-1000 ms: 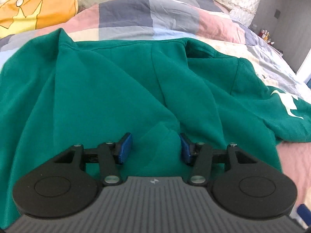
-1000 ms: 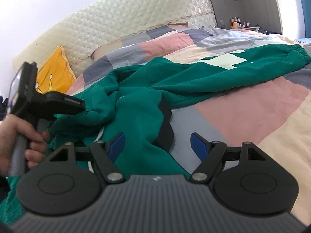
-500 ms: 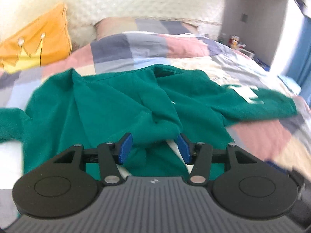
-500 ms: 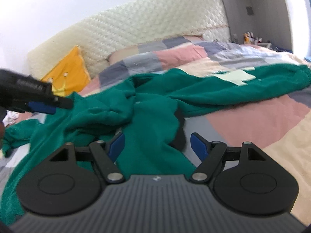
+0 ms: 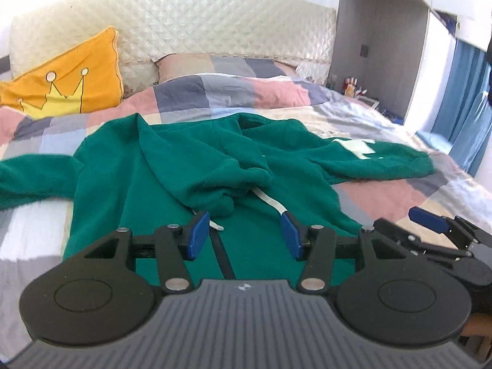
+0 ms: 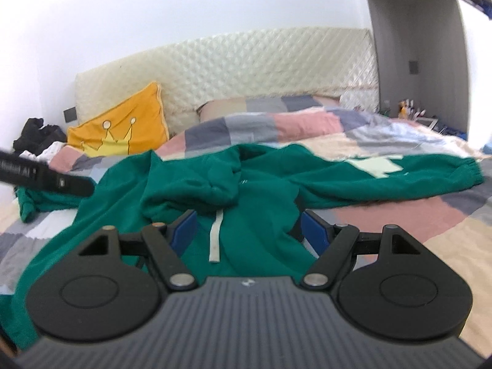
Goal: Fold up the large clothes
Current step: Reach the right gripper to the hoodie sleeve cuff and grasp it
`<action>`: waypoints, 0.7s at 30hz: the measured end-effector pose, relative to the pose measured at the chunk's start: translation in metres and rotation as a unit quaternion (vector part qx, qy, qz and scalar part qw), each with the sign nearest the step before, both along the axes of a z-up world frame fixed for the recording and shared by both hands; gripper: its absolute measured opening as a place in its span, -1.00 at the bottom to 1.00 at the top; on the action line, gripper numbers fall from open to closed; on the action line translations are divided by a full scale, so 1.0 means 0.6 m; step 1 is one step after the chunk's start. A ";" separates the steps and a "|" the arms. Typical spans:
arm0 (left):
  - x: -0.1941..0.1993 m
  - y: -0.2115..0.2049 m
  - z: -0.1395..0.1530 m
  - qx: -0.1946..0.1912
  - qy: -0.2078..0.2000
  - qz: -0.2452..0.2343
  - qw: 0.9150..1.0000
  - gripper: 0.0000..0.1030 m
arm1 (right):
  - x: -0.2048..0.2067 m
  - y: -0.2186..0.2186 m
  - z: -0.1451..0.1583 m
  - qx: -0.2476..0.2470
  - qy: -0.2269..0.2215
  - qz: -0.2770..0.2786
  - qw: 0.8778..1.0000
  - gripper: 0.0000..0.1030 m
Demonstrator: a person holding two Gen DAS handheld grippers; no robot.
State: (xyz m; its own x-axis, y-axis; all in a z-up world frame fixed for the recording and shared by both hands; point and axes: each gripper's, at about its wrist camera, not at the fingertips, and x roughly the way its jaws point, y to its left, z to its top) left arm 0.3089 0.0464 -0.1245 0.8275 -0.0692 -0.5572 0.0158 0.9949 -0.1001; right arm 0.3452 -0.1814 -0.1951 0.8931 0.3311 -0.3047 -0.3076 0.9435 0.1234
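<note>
1. A green hoodie [image 5: 172, 166] lay spread on a bed covered with a patchwork quilt [image 5: 221, 92], its body running toward both cameras.
2. The hood [image 5: 221, 169] was bunched in a loose heap on the middle of the hoodie's body, and 2 white drawstrings [image 6: 215, 236] trailed out from under it toward the cameras.
3. 1 sleeve [image 5: 369, 160] stretched out across the quilt toward the right side of the bed; it carried a pale printed patch [image 5: 356, 147] and ended in a gathered cuff [image 6: 470, 172].
4. The other sleeve [image 5: 33, 178] reached out to the left edge of the left wrist view.
5. The left gripper [image 5: 244, 235] hovered over the lower part of the hoodie with its blue pads [image 5: 198, 235] spread wide and nothing held between them.
6. The right gripper [image 6: 249, 233] hung just beside it, also over the hoodie's lower body, its blue pads [image 6: 184, 232] wide apart and gripping nothing; whether either gripper touched the cloth could not be told.
7. An orange pillow with a yellow crown [image 5: 67, 83] leaned against the cream quilted headboard [image 5: 215, 24] at the far left of the bed.
8. A blue curtain [image 5: 464, 104] hung at the right edge of the left wrist view.
</note>
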 end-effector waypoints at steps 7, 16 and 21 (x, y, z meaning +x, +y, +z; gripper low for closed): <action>-0.043 0.010 0.005 -0.018 -0.027 0.000 0.999 0.14 | -0.038 0.002 0.039 0.001 -0.010 -0.016 1.000 0.48; -0.049 0.024 0.000 -0.035 -0.026 0.009 0.999 0.14 | 0.033 -0.045 0.106 0.042 0.008 -0.076 0.996 0.48; -0.038 0.029 -0.014 -0.046 -0.015 0.022 0.999 0.15 | 0.114 -0.090 0.078 -0.005 0.019 -0.115 0.993 0.48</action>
